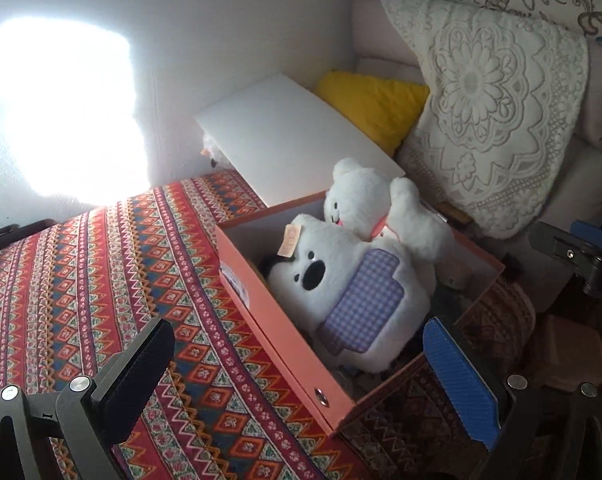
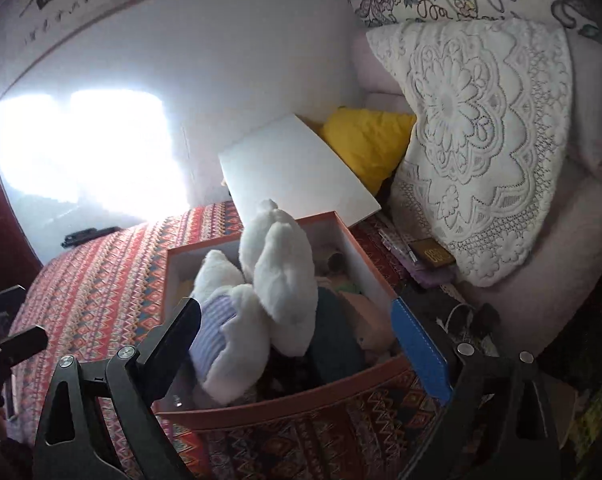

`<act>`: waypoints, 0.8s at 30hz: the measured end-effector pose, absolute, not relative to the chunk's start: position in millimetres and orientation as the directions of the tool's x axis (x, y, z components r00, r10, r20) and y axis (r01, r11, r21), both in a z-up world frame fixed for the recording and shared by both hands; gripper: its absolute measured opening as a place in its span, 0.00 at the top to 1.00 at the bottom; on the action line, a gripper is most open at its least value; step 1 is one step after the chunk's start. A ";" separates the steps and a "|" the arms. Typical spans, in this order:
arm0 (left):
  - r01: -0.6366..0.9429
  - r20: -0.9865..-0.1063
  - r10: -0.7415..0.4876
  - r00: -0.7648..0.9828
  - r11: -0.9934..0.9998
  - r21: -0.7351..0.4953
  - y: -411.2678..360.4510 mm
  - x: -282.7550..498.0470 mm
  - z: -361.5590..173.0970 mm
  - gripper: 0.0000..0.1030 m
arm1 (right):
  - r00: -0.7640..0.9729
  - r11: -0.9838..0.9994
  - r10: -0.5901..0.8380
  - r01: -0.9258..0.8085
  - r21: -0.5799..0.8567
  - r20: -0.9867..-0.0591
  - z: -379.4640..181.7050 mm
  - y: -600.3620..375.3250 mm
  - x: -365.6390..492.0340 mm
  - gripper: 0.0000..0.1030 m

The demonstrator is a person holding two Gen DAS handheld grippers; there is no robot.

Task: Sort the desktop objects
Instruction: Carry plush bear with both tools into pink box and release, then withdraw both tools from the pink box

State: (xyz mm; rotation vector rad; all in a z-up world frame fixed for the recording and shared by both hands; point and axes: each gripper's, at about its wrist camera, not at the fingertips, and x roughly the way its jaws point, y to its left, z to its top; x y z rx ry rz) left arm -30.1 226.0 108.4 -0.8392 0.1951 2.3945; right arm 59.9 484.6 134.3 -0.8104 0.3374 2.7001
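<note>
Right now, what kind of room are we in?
Probably a lived-in bedroom or sitting room: a lace-covered cushion, a yellow pillow and plush toys in an orange box on a patterned cloth.

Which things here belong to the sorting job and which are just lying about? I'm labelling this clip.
Job: orange box; koala plush and white bear plush inside it; white lid behind the box.

Lying about: yellow cushion, lace cover, patterned cloth.
</note>
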 end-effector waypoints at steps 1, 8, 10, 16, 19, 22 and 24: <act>-0.573 -0.602 0.485 -0.634 -0.818 -0.056 217.4 -21.3 107.9 0.01 | -0.799 -0.917 0.227 -0.368 0.155 -0.556 133.6 477.5 73.6 0.03; -0.583 -0.575 0.486 -0.658 -0.812 -0.020 180.0 38.5 96.0 0.01 | -0.757 -0.896 0.286 -0.429 0.117 -0.588 116.8 385.5 141.5 0.00; -0.586 -0.569 0.473 -0.672 -0.810 0.019 173.1 55.4 92.2 0.01 | -0.741 -0.903 0.294 -0.423 0.079 -0.603 110.2 364.0 149.3 0.00; -0.598 -0.574 0.472 -0.669 -0.801 0.039 157.1 84.3 82.9 0.01 | -0.708 -0.904 0.299 -0.425 0.048 -0.639 97.8 330.4 170.5 0.00; -0.594 -0.568 0.463 -0.681 -0.803 0.058 153.2 93.2 80.5 0.01 | -0.695 -0.896 0.330 -0.444 0.021 -0.639 95.0 323.0 179.3 0.00; -0.604 -0.546 0.477 -0.688 -0.794 0.068 150.4 101.9 80.2 0.01 | -0.693 -0.890 0.344 -0.455 0.015 -0.634 90.4 319.7 184.1 0.00; -0.613 -0.538 0.486 -0.689 -0.787 0.073 149.8 106.4 80.2 0.01 | -0.691 -0.886 0.350 -0.463 0.015 -0.633 86.0 319.3 185.3 0.00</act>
